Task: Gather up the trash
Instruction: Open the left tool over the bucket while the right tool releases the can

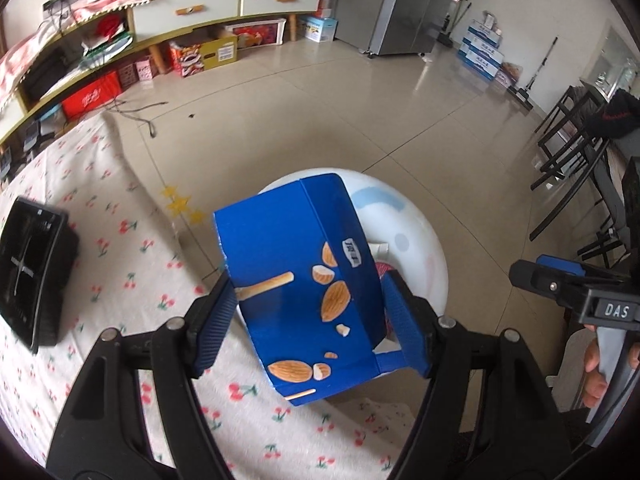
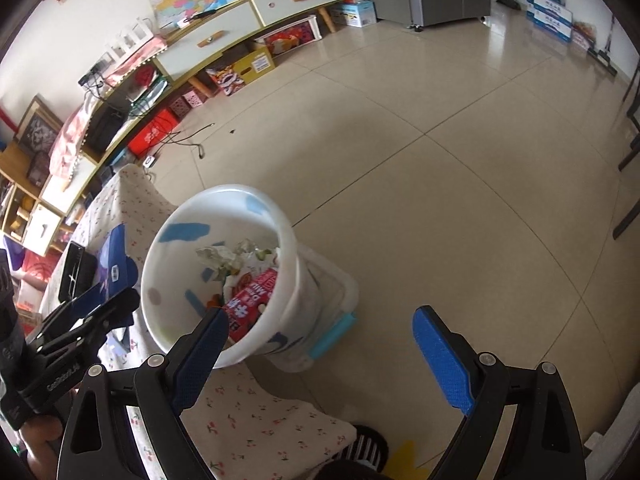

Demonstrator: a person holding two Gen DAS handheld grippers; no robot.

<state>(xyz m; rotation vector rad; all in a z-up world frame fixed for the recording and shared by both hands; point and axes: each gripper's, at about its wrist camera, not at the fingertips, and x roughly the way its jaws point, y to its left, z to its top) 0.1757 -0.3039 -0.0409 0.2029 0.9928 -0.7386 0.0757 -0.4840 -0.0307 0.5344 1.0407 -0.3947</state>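
Left gripper [image 1: 312,320] clamped on blue snack box [image 1: 304,280] — held over white bin's [image 2: 288,264] rim, beside cherry-print cloth [image 1: 120,264]. Right gripper [image 2: 324,356] wide, empty — above floor [image 2: 440,160] by bin.

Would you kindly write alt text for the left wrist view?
The left gripper holds a blue almond-snack box above a white trash bin, beside a cherry-print tablecloth. The right gripper shows at the right edge.
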